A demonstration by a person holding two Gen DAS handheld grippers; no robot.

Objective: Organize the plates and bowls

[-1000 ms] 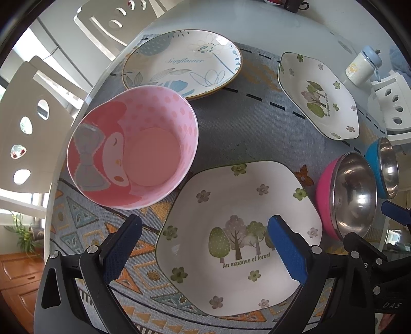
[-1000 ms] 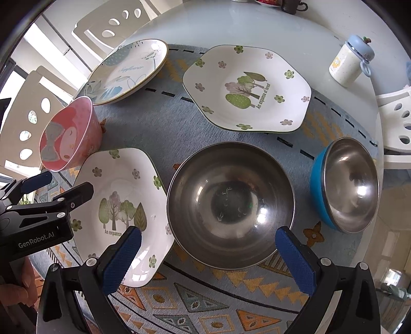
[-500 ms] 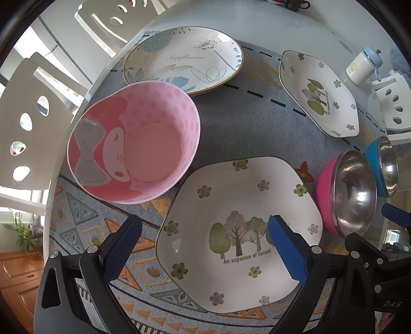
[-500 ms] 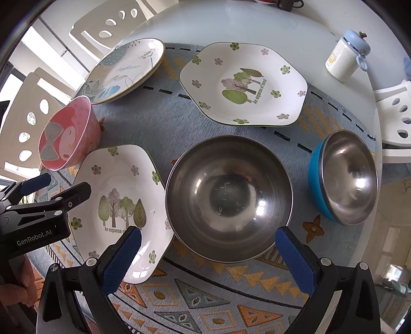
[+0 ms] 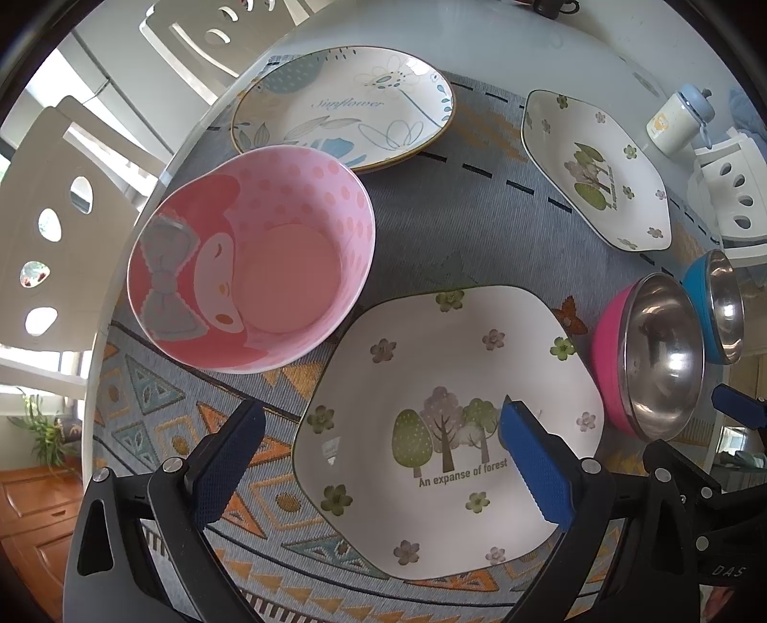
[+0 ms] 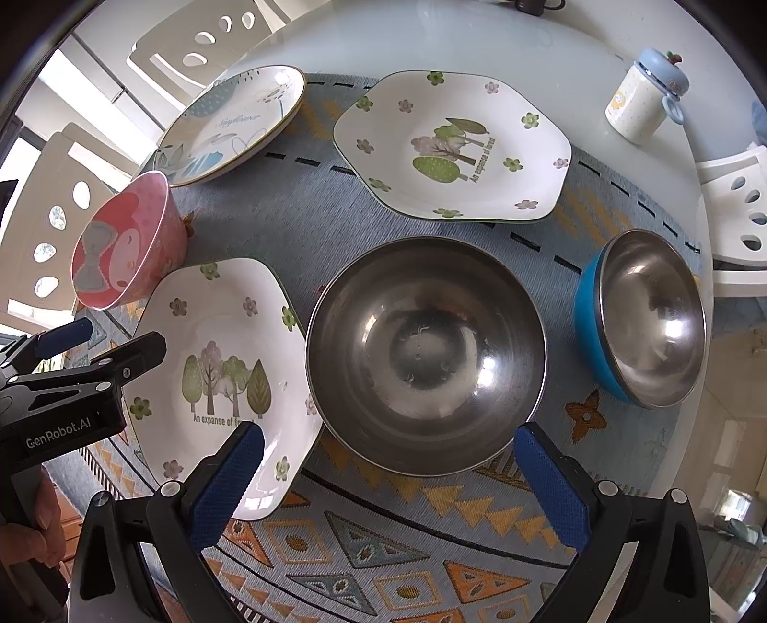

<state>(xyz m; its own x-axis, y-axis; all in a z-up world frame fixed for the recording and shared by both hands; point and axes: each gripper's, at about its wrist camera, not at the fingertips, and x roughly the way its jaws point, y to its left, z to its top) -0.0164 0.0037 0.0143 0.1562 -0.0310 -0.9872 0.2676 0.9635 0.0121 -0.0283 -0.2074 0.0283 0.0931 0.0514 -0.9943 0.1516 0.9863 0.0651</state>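
My left gripper (image 5: 378, 460) is open and empty above the near forest plate (image 5: 431, 374), which also shows in the right wrist view (image 6: 215, 335). A pink cartoon bowl (image 5: 259, 259) stands to its left. My right gripper (image 6: 388, 484) is open and empty just in front of the pink-sided steel bowl (image 6: 426, 350). A blue-sided steel bowl (image 6: 647, 321) stands to the right. A second forest plate (image 6: 455, 148) and a round Sunflower plate (image 6: 230, 124) lie farther back.
All lie on a patterned grey mat (image 6: 364, 565) on a round white table (image 6: 455, 38). A small lidded cup (image 6: 642, 96) stands at the back right. White chairs (image 5: 52, 201) ring the table. The left gripper's body (image 6: 72, 383) shows at the left of the right wrist view.
Both grippers have drawn back slightly, so the dishes sit a little farther up in both views. Nothing was taken hold of or moved.
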